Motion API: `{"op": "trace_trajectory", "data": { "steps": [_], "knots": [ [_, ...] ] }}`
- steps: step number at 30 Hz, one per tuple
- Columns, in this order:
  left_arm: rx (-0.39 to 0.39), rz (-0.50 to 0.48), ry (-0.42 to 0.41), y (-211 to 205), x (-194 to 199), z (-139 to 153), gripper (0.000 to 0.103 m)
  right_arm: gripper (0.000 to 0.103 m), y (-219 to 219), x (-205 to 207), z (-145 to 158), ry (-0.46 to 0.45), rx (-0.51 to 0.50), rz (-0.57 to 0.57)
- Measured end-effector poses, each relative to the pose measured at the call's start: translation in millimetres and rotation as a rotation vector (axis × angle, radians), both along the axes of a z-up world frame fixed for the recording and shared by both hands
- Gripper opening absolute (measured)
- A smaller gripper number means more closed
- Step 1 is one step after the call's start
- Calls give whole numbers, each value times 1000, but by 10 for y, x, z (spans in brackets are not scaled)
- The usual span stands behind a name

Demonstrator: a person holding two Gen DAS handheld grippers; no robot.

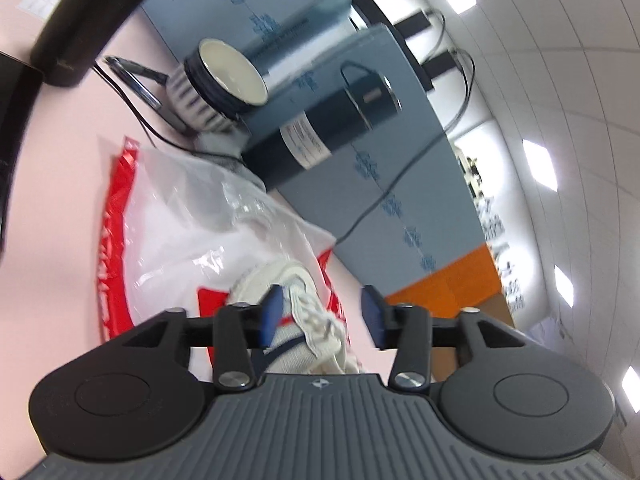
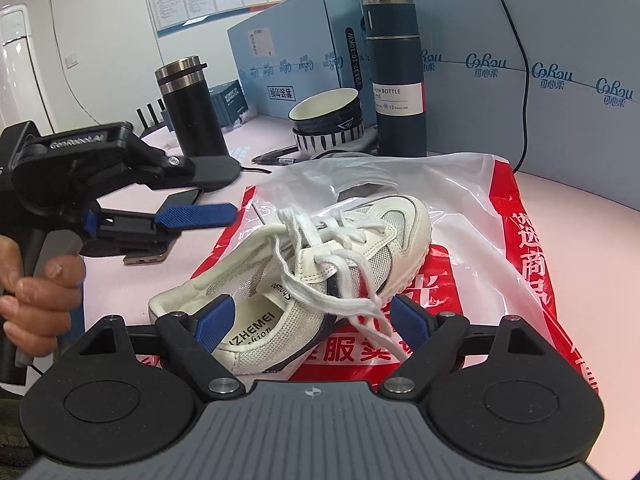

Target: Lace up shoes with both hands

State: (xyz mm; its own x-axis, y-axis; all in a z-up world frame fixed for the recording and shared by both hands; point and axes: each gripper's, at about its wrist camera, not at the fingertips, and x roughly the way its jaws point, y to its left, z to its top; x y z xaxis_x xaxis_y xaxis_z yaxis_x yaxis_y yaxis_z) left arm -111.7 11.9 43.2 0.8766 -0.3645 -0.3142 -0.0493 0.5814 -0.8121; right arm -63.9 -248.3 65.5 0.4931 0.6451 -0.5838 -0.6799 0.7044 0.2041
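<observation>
A small white mesh shoe (image 2: 320, 256) lies on its side on a red-and-white plastic bag (image 2: 524, 248), toe pointing away. Its white laces (image 2: 344, 280) sit loose and tangled over the tongue, with one end trailing toward my right gripper's right-hand pad. My right gripper (image 2: 314, 322) is open, its blue pads wide on either side of the shoe's heel end without pressing it. My left gripper (image 2: 224, 216), held by a hand (image 2: 36, 296), hovers left of the shoe. In the left wrist view the left gripper (image 1: 322, 314) is open, the shoe (image 1: 304, 312) showing beyond its pads.
On the pink table (image 2: 580, 216) behind the shoe stand a dark blue bottle (image 2: 396, 80), stacked bowls (image 2: 328, 120) and a black flask (image 2: 192, 108). Blue cartons (image 2: 520, 64) wall off the back. A phone (image 2: 148, 256) and a pen (image 2: 276, 156) lie at the left.
</observation>
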Motion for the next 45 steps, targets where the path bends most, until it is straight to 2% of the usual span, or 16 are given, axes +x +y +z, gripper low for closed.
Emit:
{"op": "trace_trajectory", "data": {
  "steps": [4,5,7,8,11,16,23,25,28,29,31,32,37,39,40,45],
  "knots": [
    [33,-35,26,-127,118,-71,38,84,2,6,-7,1,-5,-2],
    [44,-39,27,-154,140,-89,24,84,1,9,-12,1,-9,-5],
    [46,-26,7,-155,131,-99,4,84,-10,16,-16,-3,-16,-18],
    [40,-18,-6,-142,117,-91,2,84,-16,19,-18,-5,-20,-25],
    [59,-16,-14,-140,105,-55,2,92,-3,84,-40,-13,-30,-48],
    [61,15,-21,-98,77,-24,2,93,121,221,-124,-16,-105,-46],
    [35,196,-46,331,-102,63,0,95,68,233,-196,24,-96,-80],
    [22,170,-51,413,-131,87,0,95,72,221,-195,16,-95,-79],
    [34,72,-44,328,-132,124,4,95,69,220,-200,21,-88,-83],
    [33,44,-45,278,-123,126,14,95,66,223,-201,25,-84,-87],
    [57,-1,-40,127,-85,111,23,95,60,229,-205,32,-77,-93],
    [74,-20,-33,53,-52,98,24,95,57,231,-203,33,-77,-94],
    [99,-69,6,-197,122,-23,23,95,55,221,-193,29,-81,-92],
    [116,-59,-9,-225,134,-38,15,95,48,223,-198,33,-78,-92],
    [116,-49,-19,-211,126,-31,3,95,45,225,-201,35,-76,-93],
    [113,4,-38,-99,80,3,2,95,47,224,-210,41,-72,-95]
  ]
}}
